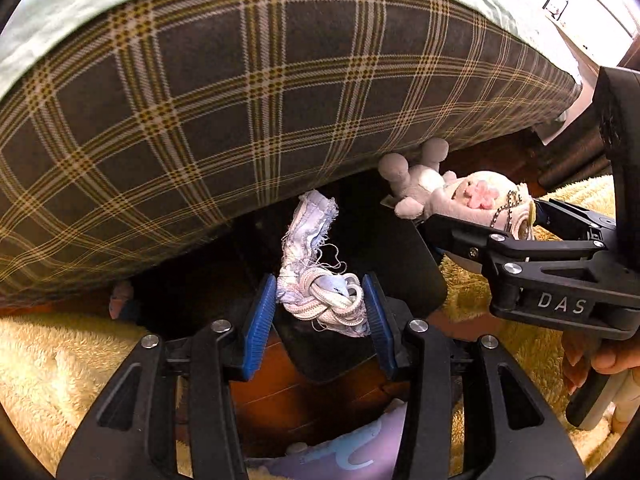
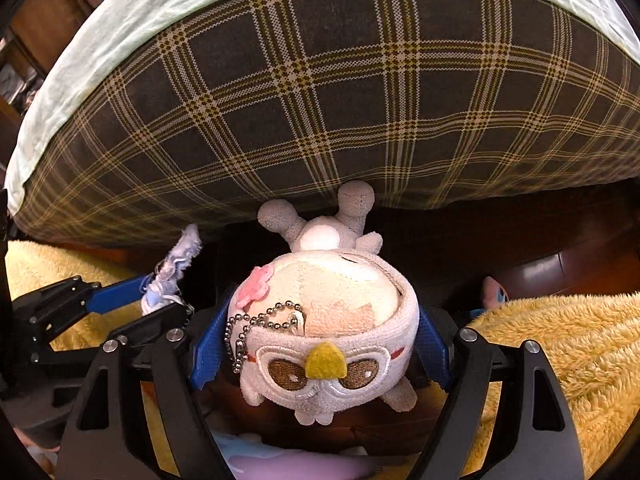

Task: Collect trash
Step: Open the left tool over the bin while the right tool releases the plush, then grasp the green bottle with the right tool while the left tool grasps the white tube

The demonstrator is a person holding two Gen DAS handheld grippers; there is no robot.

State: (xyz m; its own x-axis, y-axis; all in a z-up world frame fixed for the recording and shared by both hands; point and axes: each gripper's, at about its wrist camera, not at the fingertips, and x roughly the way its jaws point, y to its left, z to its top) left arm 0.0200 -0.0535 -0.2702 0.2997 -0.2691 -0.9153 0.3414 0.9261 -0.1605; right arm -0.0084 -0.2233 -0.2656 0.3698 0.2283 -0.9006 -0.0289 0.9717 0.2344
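My left gripper (image 1: 320,304) is shut on a frayed white and pale blue cloth scrap (image 1: 316,276), held above a dark bin opening (image 1: 384,248) by the bed. The scrap also shows in the right wrist view (image 2: 172,272), with the left gripper (image 2: 160,304) at the left. My right gripper (image 2: 320,344) is shut on a small grey and cream plush toy (image 2: 324,320) with a ball chain, held upside down. In the left wrist view the right gripper (image 1: 480,224) holds the plush toy (image 1: 460,196) at the right.
A mattress with dark plaid fabric (image 1: 240,92) and a pale green sheet (image 2: 160,4) fills the top of both views. Yellow fluffy rugs (image 2: 560,352) lie on a dark wood floor (image 1: 304,392). A lilac item (image 1: 344,456) lies below the grippers.
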